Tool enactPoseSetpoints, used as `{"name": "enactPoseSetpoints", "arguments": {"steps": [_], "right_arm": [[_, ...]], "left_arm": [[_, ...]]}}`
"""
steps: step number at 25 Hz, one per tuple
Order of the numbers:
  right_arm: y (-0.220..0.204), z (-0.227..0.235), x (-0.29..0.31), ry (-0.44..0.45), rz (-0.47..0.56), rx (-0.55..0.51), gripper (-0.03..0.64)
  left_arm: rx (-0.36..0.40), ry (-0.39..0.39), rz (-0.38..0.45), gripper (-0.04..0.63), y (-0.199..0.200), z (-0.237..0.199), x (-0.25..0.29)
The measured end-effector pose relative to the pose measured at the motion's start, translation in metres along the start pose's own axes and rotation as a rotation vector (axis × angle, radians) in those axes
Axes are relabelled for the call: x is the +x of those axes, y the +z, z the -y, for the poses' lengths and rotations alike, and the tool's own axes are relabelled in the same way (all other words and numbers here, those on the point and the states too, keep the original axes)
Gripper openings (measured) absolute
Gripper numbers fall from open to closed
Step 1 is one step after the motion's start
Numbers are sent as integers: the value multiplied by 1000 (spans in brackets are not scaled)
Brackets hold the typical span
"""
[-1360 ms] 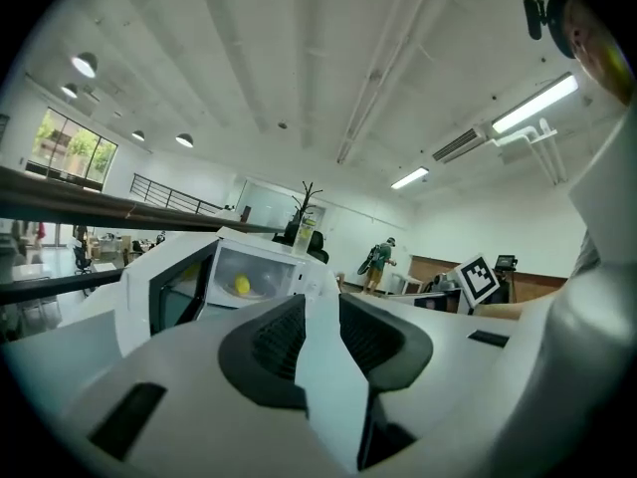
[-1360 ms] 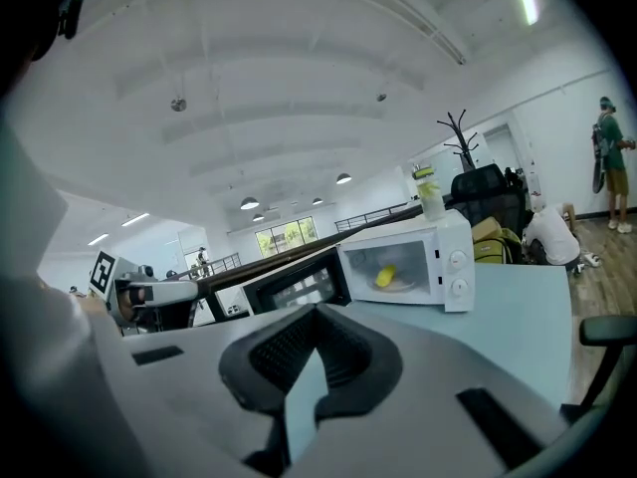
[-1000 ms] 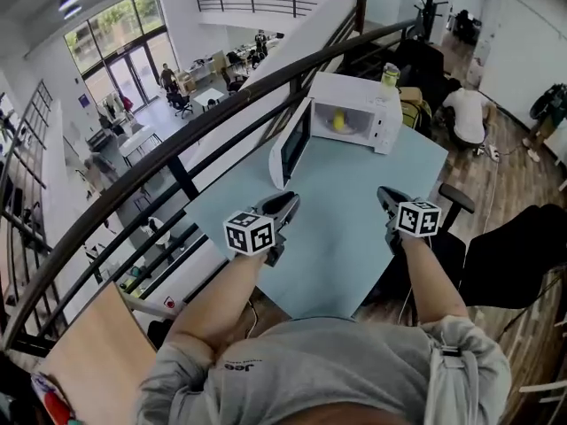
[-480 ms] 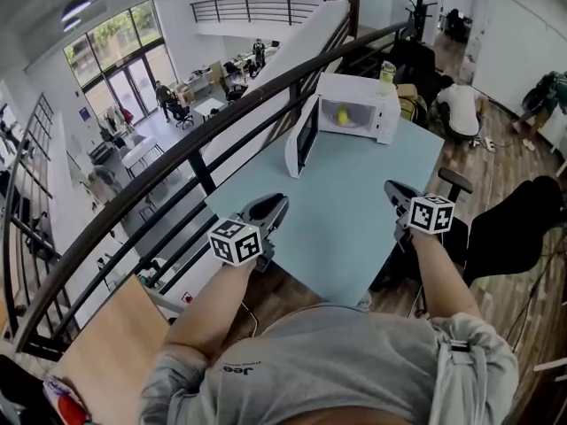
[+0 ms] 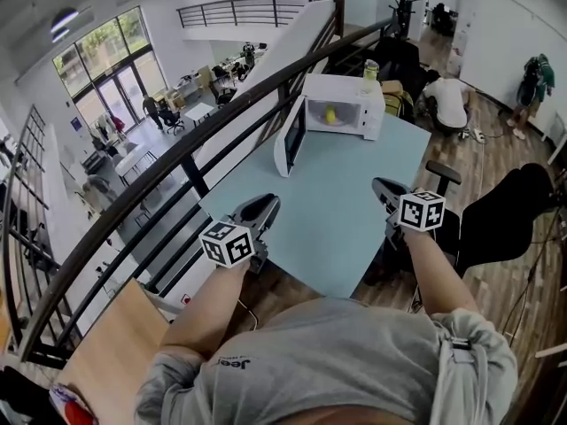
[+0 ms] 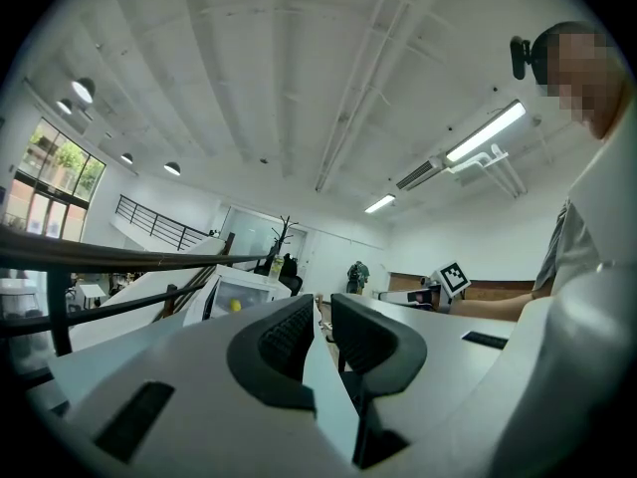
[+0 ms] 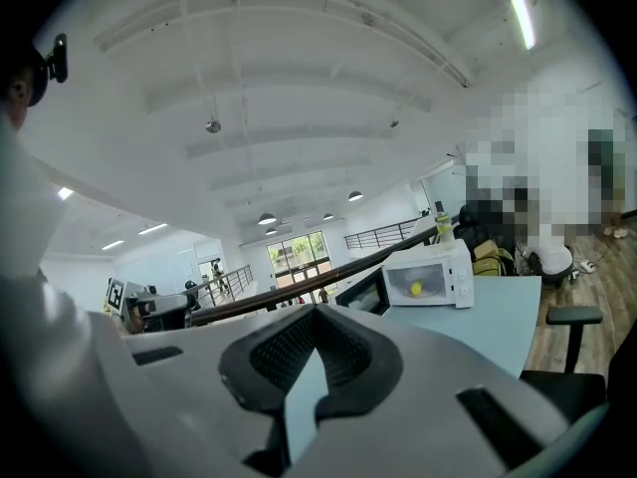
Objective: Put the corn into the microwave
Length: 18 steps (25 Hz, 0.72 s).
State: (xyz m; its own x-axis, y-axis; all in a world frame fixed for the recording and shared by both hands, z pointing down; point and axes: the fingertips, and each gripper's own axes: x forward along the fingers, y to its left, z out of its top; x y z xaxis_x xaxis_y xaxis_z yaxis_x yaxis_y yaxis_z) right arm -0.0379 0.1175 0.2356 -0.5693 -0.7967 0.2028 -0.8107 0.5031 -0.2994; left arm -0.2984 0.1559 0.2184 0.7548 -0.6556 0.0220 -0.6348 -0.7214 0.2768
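Sitting in microwave [image 5: 373, 113] (door [image 5: 291, 137] open): corn [image 5: 330, 114] | left tool [image 5: 265, 203], right tool [image 5: 382, 185] closed, empty

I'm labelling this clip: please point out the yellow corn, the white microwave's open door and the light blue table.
Yellow corn [image 5: 330, 114], head view: its visible middle.
White microwave's open door [image 5: 291, 136], head view: its dark window.
Light blue table [image 5: 337, 195], head view: bare top near its middle.

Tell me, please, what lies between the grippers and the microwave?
Only bare table top, seen in the head view, between left gripper, right gripper and microwave.
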Motion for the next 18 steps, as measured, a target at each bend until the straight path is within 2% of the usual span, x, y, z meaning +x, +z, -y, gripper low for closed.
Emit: {"name": "enactPoseSetpoints", "arguments": {"steps": [5, 9, 18], "right_arm": [[5, 8, -9, 47, -3, -30, 9], [5, 18, -14, 113, -6, -35, 8], [0, 61, -54, 224, -73, -60, 9]], "left_arm": [[24, 16, 7, 71, 6, 19, 10], [48, 59, 31, 71, 7, 36, 15], [-23, 139, 86, 71, -23, 79, 54]]}}
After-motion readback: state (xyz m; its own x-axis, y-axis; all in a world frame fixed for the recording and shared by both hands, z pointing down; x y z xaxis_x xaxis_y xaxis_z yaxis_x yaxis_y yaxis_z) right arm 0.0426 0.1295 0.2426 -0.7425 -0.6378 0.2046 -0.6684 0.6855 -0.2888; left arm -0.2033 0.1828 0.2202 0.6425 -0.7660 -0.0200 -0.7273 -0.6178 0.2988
